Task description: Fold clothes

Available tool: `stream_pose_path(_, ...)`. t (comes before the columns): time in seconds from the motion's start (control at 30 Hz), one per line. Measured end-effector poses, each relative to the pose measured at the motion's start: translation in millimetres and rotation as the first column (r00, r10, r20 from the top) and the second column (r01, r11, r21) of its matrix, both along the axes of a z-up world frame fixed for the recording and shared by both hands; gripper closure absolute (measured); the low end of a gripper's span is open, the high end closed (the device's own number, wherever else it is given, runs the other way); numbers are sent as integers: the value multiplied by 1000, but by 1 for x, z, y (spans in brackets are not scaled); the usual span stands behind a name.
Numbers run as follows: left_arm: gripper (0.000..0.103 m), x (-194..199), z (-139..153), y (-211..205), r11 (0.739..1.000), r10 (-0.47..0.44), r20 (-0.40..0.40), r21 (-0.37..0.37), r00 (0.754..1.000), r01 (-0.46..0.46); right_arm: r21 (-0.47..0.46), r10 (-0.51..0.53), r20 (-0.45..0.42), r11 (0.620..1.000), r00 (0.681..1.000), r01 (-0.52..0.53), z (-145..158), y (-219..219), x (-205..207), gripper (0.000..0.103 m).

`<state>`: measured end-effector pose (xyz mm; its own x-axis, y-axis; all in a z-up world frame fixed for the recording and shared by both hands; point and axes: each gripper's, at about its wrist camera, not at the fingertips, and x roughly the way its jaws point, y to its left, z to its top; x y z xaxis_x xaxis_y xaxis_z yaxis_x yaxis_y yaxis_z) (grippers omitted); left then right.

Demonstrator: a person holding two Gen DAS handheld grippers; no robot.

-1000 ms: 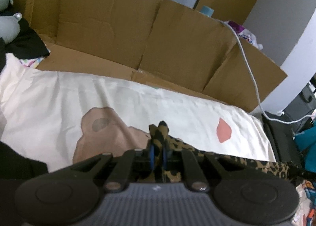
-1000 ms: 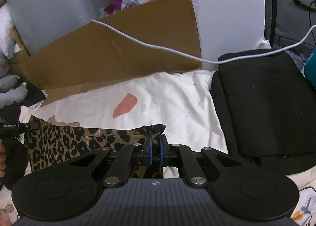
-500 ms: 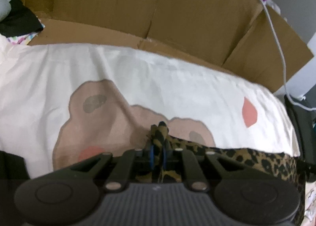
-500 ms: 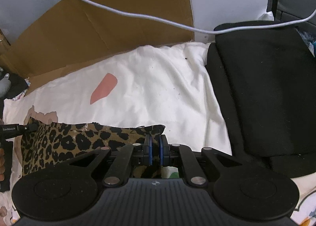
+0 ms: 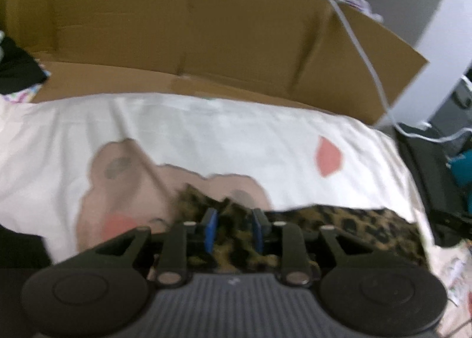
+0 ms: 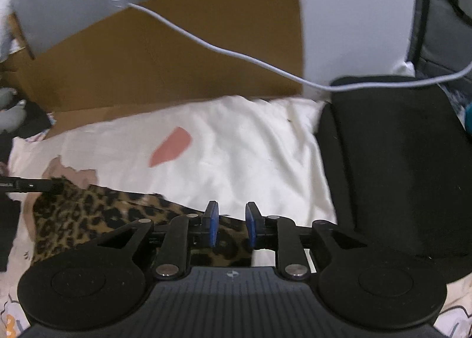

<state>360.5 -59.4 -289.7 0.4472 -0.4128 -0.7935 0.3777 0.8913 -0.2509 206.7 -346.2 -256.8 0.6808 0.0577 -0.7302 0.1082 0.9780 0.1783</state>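
A leopard-print garment [image 5: 354,225] lies as a flat strip on a white sheet [image 5: 236,137] printed with a brown bear. My left gripper [image 5: 234,228] is at the garment's left end. Its jaws are opening, and a loose bunch of cloth stands between the blue pads [image 5: 210,231] without being pinched. In the right wrist view the garment [image 6: 88,217] stretches off to the left. My right gripper [image 6: 231,225] is over its right corner, jaws opening, and the cloth lies slack below the gap. The tip of the left gripper's finger [image 6: 29,184] shows at the far left edge.
Flattened cardboard [image 5: 206,28] stands up behind the sheet, and a white cable [image 6: 236,54] hangs across it. A black cushion [image 6: 398,161] borders the sheet on the right. Dark clothing [image 5: 17,66] lies at the far left.
Both pairs of jaws have parted from a tight pinch on the leopard cloth, which has dropped slack onto the sheet. Both views have tilted back up to show more cardboard.
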Motion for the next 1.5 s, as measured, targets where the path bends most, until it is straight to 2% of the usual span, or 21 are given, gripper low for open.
stream_pose_path(0.17, 74, -11, -5, -32, 994, -106, -20, -23, 994, 106, 20, 120, 11, 993, 993, -120, 1, 26, 3, 66)
stream_pose_path(0.27, 73, -17, -7, -46, 991, -131, -33, -33, 991, 130, 38, 151, 8, 988, 988, -151, -1, 38, 7, 64)
stream_pose_path(0.53, 73, -32, -11, -70, 981, -196, -7, -9, 981, 196, 47, 212, 11, 976, 977, -212, -5, 64, 10, 64)
stream_pose_path(0.7, 65, -36, -18, -82, 971, -238, 26, 29, 971, 238, 27, 281, -2, 959, 960, -281, -14, 86, 10, 64)
stream_pose_path(0.97, 63, -33, -31, -93, 971, -239, 61, 39, 969, 237, -4, 277, -63, 961, 959, -277, -35, 94, 27, 64)
stream_pose_path(1.1, 66, -28, -32, -96, 975, -220, 63, 31, 973, 218, -52, 259, -39, 964, 965, -261, -31, 98, 30, 64)
stream_pose_path(1.23, 70, -25, -34, -100, 977, -214, 66, 40, 975, 212, -57, 258, -50, 964, 965, -260, -31, 98, 37, 64)
stream_pose_path(1.3, 90, -26, -28, -96, 982, -190, 86, 37, 978, 187, -59, 266, -60, 961, 962, -270, -34, 97, 41, 64)
stream_pose_path(1.4, 91, -35, -14, -88, 981, -190, 144, -11, 971, 194, -30, 254, -68, 966, 965, -256, -37, 90, 45, 64)
stream_pose_path(1.5, 91, -40, -17, -95, 969, -247, 106, 16, 963, 247, -33, 271, -67, 961, 960, -274, -40, 89, 45, 64)
